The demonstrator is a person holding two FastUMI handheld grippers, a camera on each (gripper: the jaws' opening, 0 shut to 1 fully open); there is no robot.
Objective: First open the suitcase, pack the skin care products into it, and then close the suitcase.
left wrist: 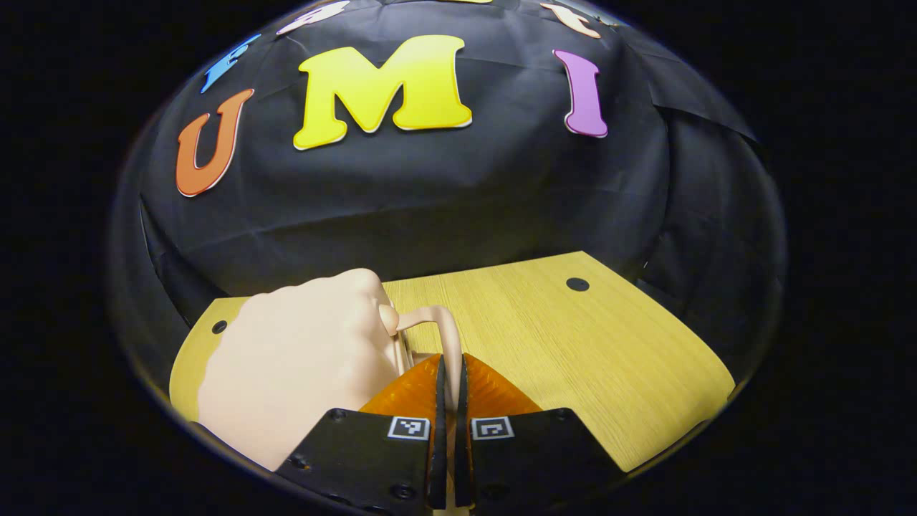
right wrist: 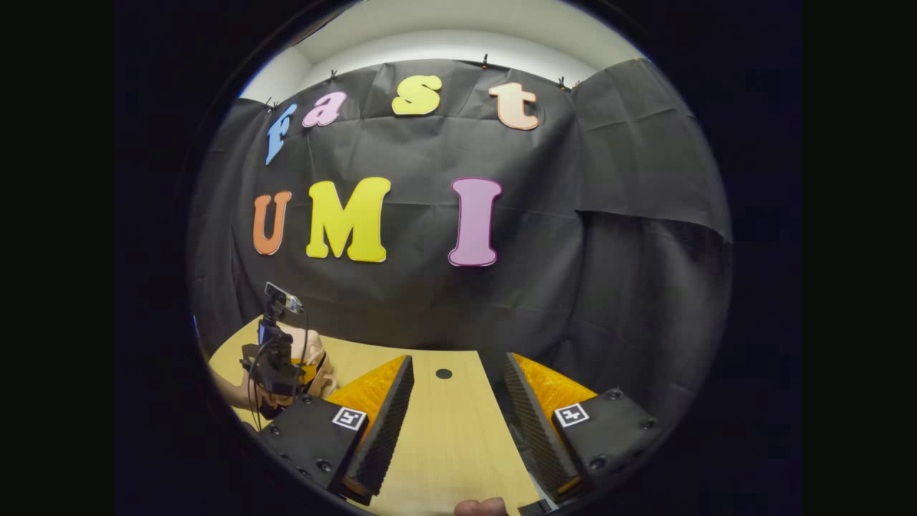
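The suitcase [left wrist: 301, 373], pale pink and smooth-shelled, sits on the counter [left wrist: 573, 344] just ahead and to the left of the left tongs [left wrist: 449, 387]. Its shell looks closed, so whatever is inside is hidden. Its slim looped handle [left wrist: 437, 322] arches from the case's right side straight down into the tongs, and the two orange-backed fingers [left wrist: 408, 390] stand nearly together, clamped on the lower part of that handle. To the right of these tongs the wooden counter runs bare, with a dark round hole [left wrist: 577, 284] near its far edge and another hole [left wrist: 219, 327] beyond the case on the left.

In the right gripper view, the right tongs [right wrist: 458, 390] hang over the counter [right wrist: 444, 444] with their ribbed fingers [right wrist: 383, 423] spread wide apart and nothing between them but wood and a small dark hole [right wrist: 443, 373]. Far to their left, the other tool [right wrist: 276, 358], black with a cable and a small camera on top, stands in front of a glimpse of the pink case [right wrist: 319, 365]. A fingertip [right wrist: 480, 507] shows at the bottom edge, just below these tongs
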